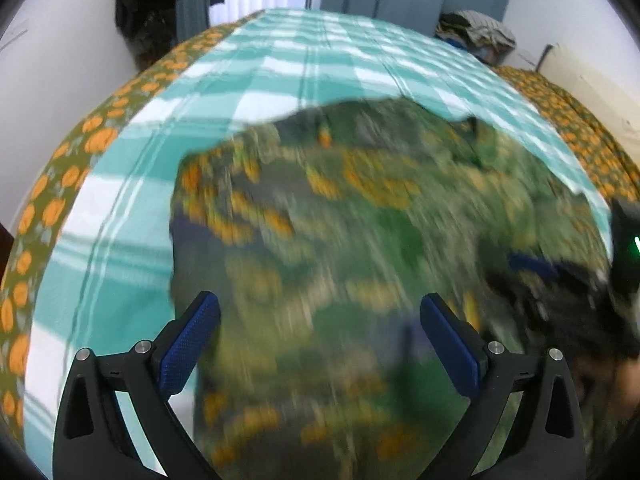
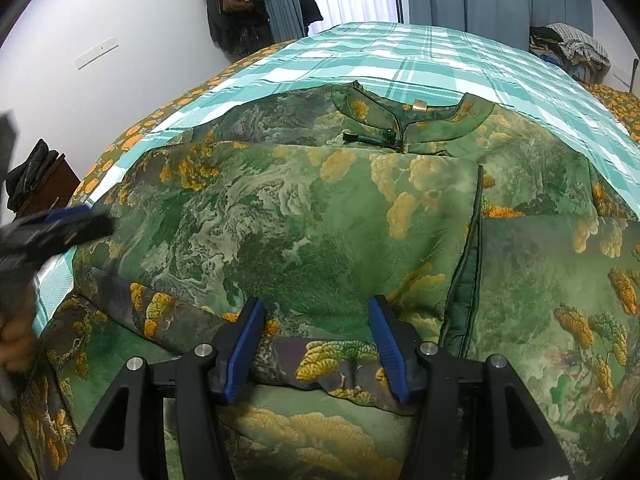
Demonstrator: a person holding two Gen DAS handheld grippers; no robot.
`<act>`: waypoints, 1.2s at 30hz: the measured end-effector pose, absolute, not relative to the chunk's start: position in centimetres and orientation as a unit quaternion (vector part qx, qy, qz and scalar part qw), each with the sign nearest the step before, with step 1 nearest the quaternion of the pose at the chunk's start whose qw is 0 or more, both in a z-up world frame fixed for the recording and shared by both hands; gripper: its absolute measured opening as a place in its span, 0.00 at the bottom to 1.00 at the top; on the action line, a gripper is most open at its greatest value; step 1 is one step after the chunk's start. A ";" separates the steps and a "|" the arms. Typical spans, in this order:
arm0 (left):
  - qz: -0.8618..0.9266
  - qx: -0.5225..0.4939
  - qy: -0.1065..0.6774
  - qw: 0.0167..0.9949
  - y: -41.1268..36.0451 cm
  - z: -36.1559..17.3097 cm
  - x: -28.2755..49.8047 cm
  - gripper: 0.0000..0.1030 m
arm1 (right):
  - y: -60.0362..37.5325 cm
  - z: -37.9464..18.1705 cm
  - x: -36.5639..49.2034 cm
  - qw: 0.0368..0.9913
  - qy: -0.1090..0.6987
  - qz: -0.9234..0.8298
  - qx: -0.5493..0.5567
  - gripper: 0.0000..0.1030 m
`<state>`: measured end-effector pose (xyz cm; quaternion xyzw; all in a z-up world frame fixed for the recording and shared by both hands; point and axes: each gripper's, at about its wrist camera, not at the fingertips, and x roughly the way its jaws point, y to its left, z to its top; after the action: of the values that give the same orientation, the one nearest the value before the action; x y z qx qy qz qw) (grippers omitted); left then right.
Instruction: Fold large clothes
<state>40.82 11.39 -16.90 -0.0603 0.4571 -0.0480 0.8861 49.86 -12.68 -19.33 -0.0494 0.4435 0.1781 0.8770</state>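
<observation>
A large green garment printed with yellow trees lies spread on the bed's teal checked cover, collar at the far end, sides folded inward. The right tongs stand about half open over a near fold, with cloth between the pads; whether they press it is unclear. The left tongs gape wide, holding nothing, above the blurred garment.

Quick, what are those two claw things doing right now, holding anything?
Left gripper: open, holding nothing, above the green garment.
Right gripper: open, jaws apart over the garment, gripping nothing.
</observation>
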 end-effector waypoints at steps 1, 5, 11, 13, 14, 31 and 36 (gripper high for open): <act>-0.051 -0.064 0.466 0.881 11.2 -17.2 39.7 0.97 | -12.6 -19.3 49.8 0.877 0.444 0.178 -0.050 0.54; -0.054 -0.094 0.492 0.864 10.8 -18.0 35.8 0.98 | -12.4 -19.3 49.9 0.877 0.445 0.174 -0.058 0.54; -0.055 -0.062 0.492 0.867 9.0 -19.6 32.2 0.98 | -12.1 -19.3 49.9 0.875 0.449 0.170 -0.068 0.55; -0.050 -0.053 0.486 0.871 8.7 -20.2 32.3 0.98 | -11.9 -18.8 49.8 0.875 0.447 0.169 -0.073 0.55; -0.048 -0.051 0.485 0.872 8.6 -20.5 32.4 0.98 | -11.9 -18.4 49.6 0.876 0.446 0.169 -0.073 0.55; -0.048 -0.044 0.464 0.883 8.4 -21.6 32.3 0.99 | -19.7 -13.3 34.1 0.886 0.427 0.179 -0.005 0.55; -0.025 -0.034 0.457 0.888 8.3 -20.1 31.2 0.99 | -23.1 -13.5 28.6 0.898 0.415 0.146 -0.001 0.55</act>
<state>31.17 8.28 -20.14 -0.0340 0.4569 -0.0251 0.8885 28.59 -23.14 -13.51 -0.0012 0.4154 0.1456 0.8979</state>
